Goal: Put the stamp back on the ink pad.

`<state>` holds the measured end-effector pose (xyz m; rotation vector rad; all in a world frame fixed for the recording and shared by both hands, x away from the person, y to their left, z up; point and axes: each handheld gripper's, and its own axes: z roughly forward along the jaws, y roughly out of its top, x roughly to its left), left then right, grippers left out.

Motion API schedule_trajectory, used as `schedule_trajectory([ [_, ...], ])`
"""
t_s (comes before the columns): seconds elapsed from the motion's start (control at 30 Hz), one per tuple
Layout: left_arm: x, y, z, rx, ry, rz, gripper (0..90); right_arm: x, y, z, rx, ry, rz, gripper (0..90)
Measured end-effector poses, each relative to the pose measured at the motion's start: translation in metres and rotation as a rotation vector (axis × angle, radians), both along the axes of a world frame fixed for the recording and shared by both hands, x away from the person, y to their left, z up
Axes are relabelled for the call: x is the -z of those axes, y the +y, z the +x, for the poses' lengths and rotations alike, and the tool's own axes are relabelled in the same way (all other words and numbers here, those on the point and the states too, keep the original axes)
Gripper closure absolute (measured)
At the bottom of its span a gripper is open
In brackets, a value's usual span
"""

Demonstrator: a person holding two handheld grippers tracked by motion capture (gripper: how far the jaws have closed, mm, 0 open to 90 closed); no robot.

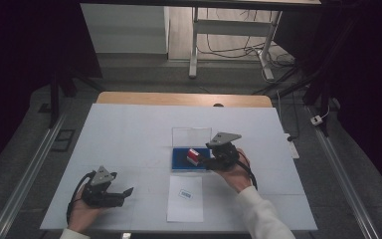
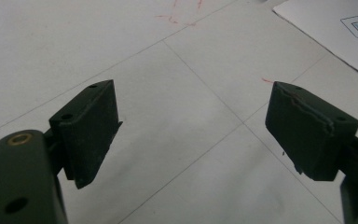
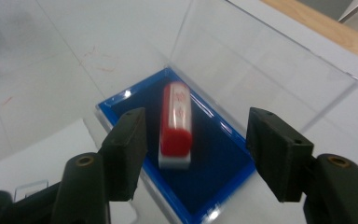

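A white sheet [image 1: 129, 144] is spread over the desk [image 1: 184, 98], whose wooden far edge is left uncovered. Cables [image 1: 234, 50] are seen on the floor [image 1: 144, 79] beyond, between white frame legs [image 1: 194, 45].

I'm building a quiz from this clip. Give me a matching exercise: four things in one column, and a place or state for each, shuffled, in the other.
Things:
1. red stamp
2. left gripper
3. clear lid
4. paper sheet

Places or states:
A. flat on the table, bearing a small label
B. standing open behind the blue tray
C. open over bare table
D. lying in the blue tray

Pairs: 1-D, 2-C, 3-B, 4-A
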<state>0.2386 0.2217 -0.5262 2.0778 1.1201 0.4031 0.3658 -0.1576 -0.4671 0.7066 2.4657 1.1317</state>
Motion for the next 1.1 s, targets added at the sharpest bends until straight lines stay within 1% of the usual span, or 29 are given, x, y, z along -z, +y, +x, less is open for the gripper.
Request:
schedule_trajectory([
  [0.1, -0.001, 0.0, 0.0, -0.004, 0.001, -0.005, 17.6, 0.0, -0.012, -0.01, -0.002, -0.009, 0.008, 36.3],
  [0.17, -0.001, 0.0, 0.0, -0.005, 0.002, -0.011, 17.6, 0.0, -0.021, -0.017, -0.004, -0.018, 0.019, 36.2],
  [0.2, -0.002, 0.0, -0.001, -0.004, 0.0, -0.014, 17.6, 0.001, -0.025, -0.02, -0.004, -0.016, 0.032, 36.1],
  [0.23, -0.002, 0.0, -0.001, -0.004, -0.003, -0.014, 17.6, 0.001, -0.029, -0.023, -0.003, -0.017, 0.032, 36.1],
  [0.3, -0.003, -0.001, -0.002, 0.003, -0.007, -0.012, 17.5, 0.001, -0.038, -0.03, 0.009, -0.025, 0.022, 36.1],
  [0.37, -0.003, -0.002, -0.003, 0.008, -0.009, -0.009, 17.4, 0.003, -0.047, -0.037, 0.019, -0.029, 0.023, 36.1],
  [0.43, -0.004, -0.001, -0.004, 0.007, -0.011, -0.016, 17.4, 0.004, -0.056, -0.043, 0.033, -0.032, 0.019, 36.0],
  [0.5, -0.005, -0.001, -0.005, 0.005, -0.018, -0.022, 17.4, 0.007, -0.068, -0.049, 0.048, -0.021, 0.037, 36.0],
  [0.63, -0.006, 0.0, -0.006, 0.005, -0.018, -0.021, 17.3, 0.012, -0.094, -0.062, 0.079, -0.017, 0.034, 36.0],
  [0.7, -0.005, 0.0, -0.007, 0.005, -0.019, -0.022, 17.4, 0.015, -0.108, -0.065, 0.091, -0.007, 0.054, 36.0],
  [0.8, -0.006, 0.001, -0.007, -0.003, -0.019, -0.03, 17.2, 0.02, -0.125, -0.07, 0.091, 0.005, 0.096, 36.0],
  [0.9, -0.007, 0.001, -0.006, -0.004, -0.022, -0.037, 17.1, 0.025, -0.134, -0.071, 0.091, 0.006, 0.093, 35.9],
  [0.97, -0.007, 0.001, -0.006, -0.004, -0.023, -0.04, 17.0, 0.027, -0.138, -0.072, 0.098, 0.001, 0.078, 35.8],
  [1.0, -0.007, 0.001, -0.006, -0.003, -0.024, -0.042, 17.0, 0.028, -0.139, -0.072, 0.106, -0.003, 0.084, 35.8],
  [1.03, -0.007, 0.001, -0.006, -0.002, -0.023, -0.044, 17.0, 0.027, -0.141, -0.073, 0.115, -0.006, 0.071, 35.8],
  [1.1, -0.007, 0.0, -0.006, 0.001, -0.022, -0.042, 16.9, 0.027, -0.144, -0.072, 0.124, -0.005, 0.093, 35.8],
])
